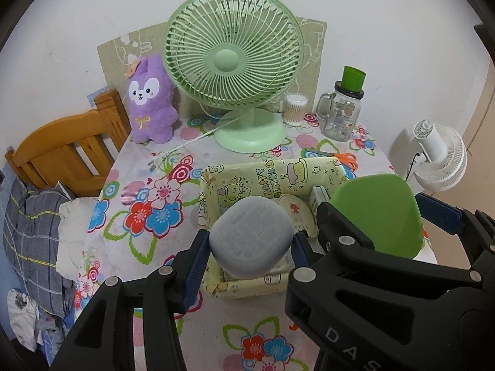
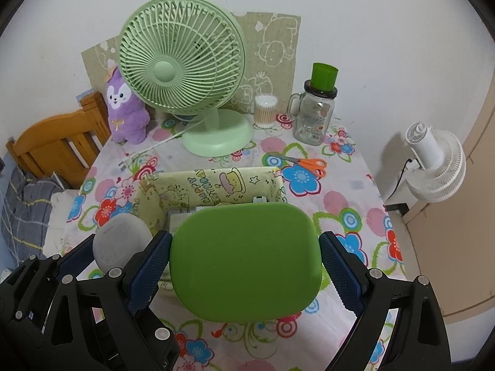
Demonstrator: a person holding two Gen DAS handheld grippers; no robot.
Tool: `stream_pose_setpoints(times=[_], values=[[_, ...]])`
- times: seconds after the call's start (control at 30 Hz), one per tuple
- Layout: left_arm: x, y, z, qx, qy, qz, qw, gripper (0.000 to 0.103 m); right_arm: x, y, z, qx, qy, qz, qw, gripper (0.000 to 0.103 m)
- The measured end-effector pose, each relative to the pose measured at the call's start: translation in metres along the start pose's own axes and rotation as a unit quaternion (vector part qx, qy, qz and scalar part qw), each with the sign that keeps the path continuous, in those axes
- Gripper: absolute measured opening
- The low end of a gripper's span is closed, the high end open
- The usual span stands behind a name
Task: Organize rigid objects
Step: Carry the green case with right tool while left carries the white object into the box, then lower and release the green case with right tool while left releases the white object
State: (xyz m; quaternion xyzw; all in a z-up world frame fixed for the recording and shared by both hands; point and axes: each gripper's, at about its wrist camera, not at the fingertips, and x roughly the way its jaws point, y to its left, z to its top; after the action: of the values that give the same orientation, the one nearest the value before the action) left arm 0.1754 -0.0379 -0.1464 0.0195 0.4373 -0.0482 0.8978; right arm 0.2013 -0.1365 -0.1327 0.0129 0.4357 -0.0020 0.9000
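Observation:
My left gripper is shut on a grey rounded container and holds it over the near part of a yellow cartoon-print box. My right gripper is shut on a green rounded lid held over the same box. In the left wrist view the green lid and the right gripper sit to the right of the grey container. In the right wrist view the grey container shows at the left. Small items lie inside the box, mostly hidden.
A green desk fan, a purple plush, a cotton-swab tub and a glass jar with a green cup stand at the back. Orange scissors lie behind the box. A wooden chair is left, a white fan right.

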Motion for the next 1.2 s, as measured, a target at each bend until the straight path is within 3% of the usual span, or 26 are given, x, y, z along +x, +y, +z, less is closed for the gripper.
stream_pose_setpoints(times=[0.67, 1.03, 1.2], values=[[0.057, 0.001, 0.003, -0.002, 0.031, -0.003, 0.9995, 0.056, 0.059, -0.002, 0.001, 0.005, 0.029, -0.005, 1.000, 0.095], [0.070, 0.003, 0.000, 0.001, 0.045, 0.002, 0.9990, 0.057, 0.075, 0.002, -0.002, -0.003, 0.040, -0.001, 0.999, 0.095], [0.072, 0.004, 0.004, 0.004, 0.041, 0.007, 0.9991, 0.068, 0.078, 0.001, 0.002, 0.002, 0.039, 0.000, 0.999, 0.095]])
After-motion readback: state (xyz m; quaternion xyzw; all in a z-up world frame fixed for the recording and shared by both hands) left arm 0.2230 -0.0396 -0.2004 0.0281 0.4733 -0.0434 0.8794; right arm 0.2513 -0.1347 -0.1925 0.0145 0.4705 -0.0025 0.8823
